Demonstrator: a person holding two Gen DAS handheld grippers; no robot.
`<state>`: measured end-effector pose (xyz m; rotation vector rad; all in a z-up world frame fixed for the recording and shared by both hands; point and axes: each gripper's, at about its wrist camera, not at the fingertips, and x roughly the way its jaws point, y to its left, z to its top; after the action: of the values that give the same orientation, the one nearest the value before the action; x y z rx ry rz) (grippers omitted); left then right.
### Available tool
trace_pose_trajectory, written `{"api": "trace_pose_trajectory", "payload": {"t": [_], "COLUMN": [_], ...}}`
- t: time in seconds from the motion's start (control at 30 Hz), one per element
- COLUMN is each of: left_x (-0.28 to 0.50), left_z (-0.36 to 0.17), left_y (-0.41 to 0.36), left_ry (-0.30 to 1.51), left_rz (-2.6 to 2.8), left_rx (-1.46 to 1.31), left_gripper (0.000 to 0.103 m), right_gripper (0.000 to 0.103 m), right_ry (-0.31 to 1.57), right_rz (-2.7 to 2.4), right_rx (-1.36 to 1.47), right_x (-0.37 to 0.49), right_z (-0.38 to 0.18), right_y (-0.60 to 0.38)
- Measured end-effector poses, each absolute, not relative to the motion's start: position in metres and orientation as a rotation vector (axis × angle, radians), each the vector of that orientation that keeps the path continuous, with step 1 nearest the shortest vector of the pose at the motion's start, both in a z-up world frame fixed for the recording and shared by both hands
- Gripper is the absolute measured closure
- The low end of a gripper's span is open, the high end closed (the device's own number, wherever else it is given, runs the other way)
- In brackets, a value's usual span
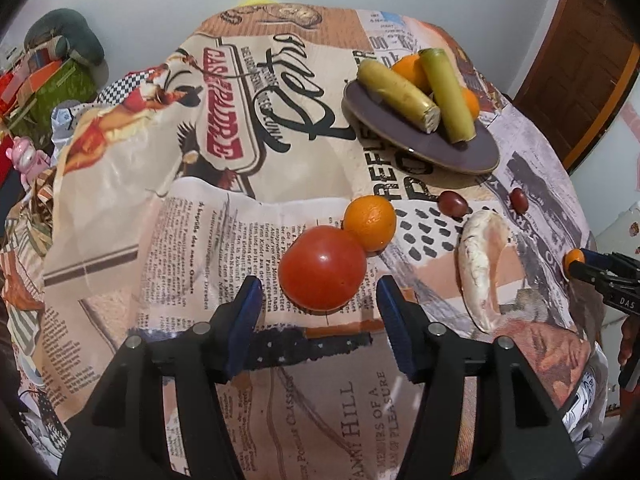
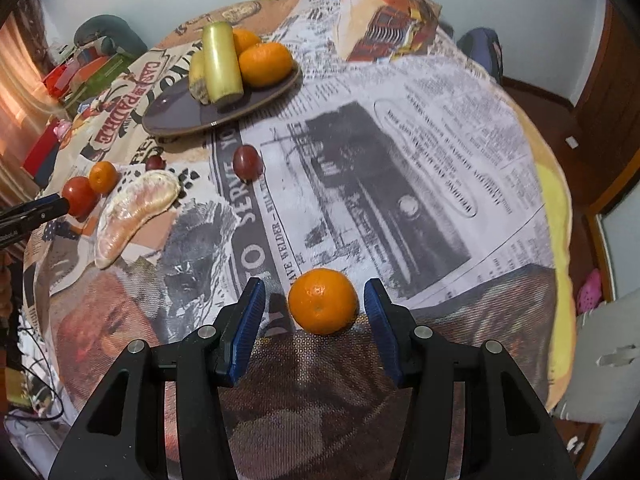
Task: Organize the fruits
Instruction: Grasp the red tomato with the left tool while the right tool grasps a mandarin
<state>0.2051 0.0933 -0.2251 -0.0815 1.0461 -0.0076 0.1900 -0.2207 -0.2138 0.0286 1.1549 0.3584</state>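
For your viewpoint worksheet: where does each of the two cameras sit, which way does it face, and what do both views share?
Left wrist: on the left gripper, looking forward over its open fingers at the tomato.
Right wrist: on the right gripper, open fingers flanking a mandarin.
Shared: the plate, the pomelo segment and the tomato.

Four oranges: two on the plate [image 2: 176,120], the nearer one [image 2: 266,64] and one behind [image 2: 243,39]; one [image 2: 103,176] touching the tomato; one [image 2: 322,300] alone between the right gripper's [image 2: 316,312] fingers.

One tomato [image 1: 322,267].

Two cane pieces on the plate: a green one [image 2: 221,63] and a yellower one [image 1: 398,94].

Two dark red grapes on the desk [image 2: 400,160], one [image 2: 248,162] and another [image 2: 155,162].

One peeled pomelo segment [image 2: 134,216].

One plate. Two grippers, the left [image 1: 318,308] near the tomato.
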Motion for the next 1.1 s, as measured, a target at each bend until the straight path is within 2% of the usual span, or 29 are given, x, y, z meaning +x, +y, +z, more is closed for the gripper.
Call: {"api": "trace_pose_trajectory", "payload": {"t": [0.2, 0.43, 0.5, 0.73, 1.1], "left_x": [0.216, 0.223, 0.224, 0.224, 0.216], "left_z": [-0.235, -0.239, -0.241, -0.236, -0.188], "left_y": [0.091, 0.090, 0.090, 0.090, 0.087], "left_ry": [1.062, 1.045, 1.046, 1.040, 0.921], "left_rz": [-0.001, 0.017, 0.015, 0.014, 0.003], "left_rx": [-0.083, -0.081, -0.077, -0.073, -0.061], "left_gripper": [0.044, 0.045, 0.052, 0.053, 0.054], "right_gripper": [0.070, 0.071, 0.071, 0.071, 0.071], "right_ry": [1.158, 1.135, 1.122, 1.070, 0.964], "right_rz": [0.361, 0.367, 0.371, 0.383, 0.417], "right_rx": [0.038, 0.032, 0.028, 0.011, 0.029], "right_x": [0.191, 0.193, 0.193, 0.195, 0.207], "right_z": [-0.218, -0.215, -0.211, -0.195, -0.158], "right_y": [-0.223, -0.221, -0.219, -0.212, -0.197]}}
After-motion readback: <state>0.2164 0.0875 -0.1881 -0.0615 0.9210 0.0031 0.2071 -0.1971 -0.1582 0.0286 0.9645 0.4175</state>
